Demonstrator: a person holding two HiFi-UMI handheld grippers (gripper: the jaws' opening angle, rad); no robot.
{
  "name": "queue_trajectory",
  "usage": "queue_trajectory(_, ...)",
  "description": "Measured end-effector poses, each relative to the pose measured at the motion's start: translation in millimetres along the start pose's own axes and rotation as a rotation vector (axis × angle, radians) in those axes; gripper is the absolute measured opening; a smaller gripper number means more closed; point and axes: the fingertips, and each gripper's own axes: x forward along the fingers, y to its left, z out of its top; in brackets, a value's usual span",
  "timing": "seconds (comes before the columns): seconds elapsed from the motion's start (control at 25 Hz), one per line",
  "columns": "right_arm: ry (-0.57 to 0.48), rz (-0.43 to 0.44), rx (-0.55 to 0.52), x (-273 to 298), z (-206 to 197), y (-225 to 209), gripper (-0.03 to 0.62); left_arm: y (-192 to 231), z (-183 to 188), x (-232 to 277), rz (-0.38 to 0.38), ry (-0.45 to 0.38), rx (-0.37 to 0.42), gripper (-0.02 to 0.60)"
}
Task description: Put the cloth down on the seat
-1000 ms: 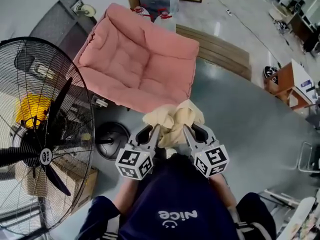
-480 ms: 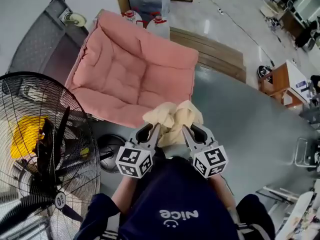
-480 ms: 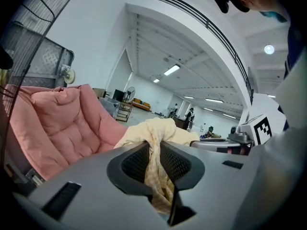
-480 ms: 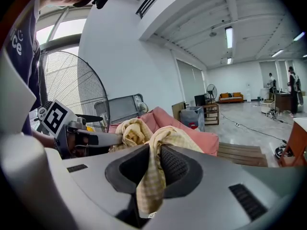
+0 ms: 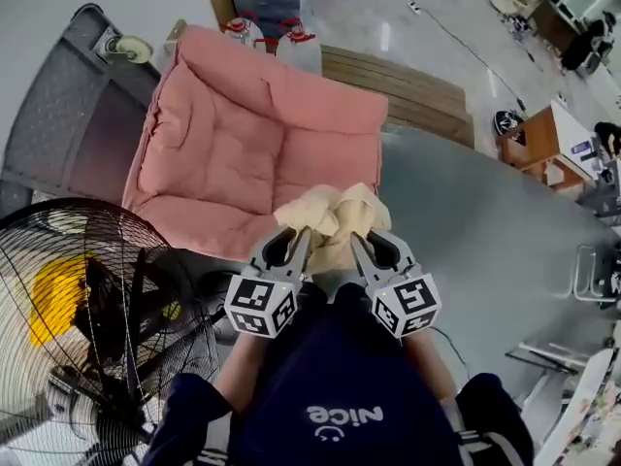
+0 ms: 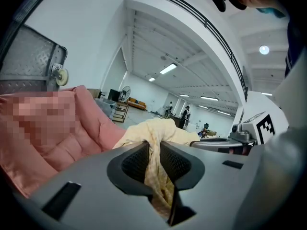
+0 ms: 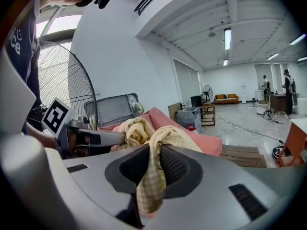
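Observation:
A pale yellow checked cloth (image 5: 333, 216) hangs bunched between both grippers, just over the near edge of the pink cushioned seat (image 5: 243, 134). My left gripper (image 5: 301, 236) is shut on the cloth's left part; the fabric (image 6: 154, 166) runs down between its jaws. My right gripper (image 5: 357, 239) is shut on the right part, the checked cloth (image 7: 152, 176) pinched between its pads. Each gripper shows in the other's view, the right gripper (image 6: 225, 140) and the left gripper (image 7: 103, 138). The pink seat (image 7: 201, 140) lies just beyond the cloth.
A large black floor fan (image 5: 87, 328) stands at the near left, close to my left arm. A grey metal cart (image 5: 68, 115) lies left of the seat. Water bottles (image 5: 281, 42) stand behind the seat, wooden boards (image 5: 417, 90) to its right. Grey floor (image 5: 475, 231) spreads right.
The view has moved forward: the seat now lies closer under the cloth and the fan has slid down and left. Both grippers keep their hold on the cloth.

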Motion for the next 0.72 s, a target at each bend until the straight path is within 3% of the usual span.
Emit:
queue_trajectory(0.36, 0.014, -0.012, 0.016, 32.2, 6.5, 2.9, 0.091, 36.1, 10.0, 8.6, 0.006, 0.019, 0.014, 0.085)
queue_trajectory(0.72, 0.032, 0.065, -0.021, 54.3, 13.0, -18.3, 0.091, 39.3, 14.9, 29.1, 0.055, 0.000, -0.008, 0.085)
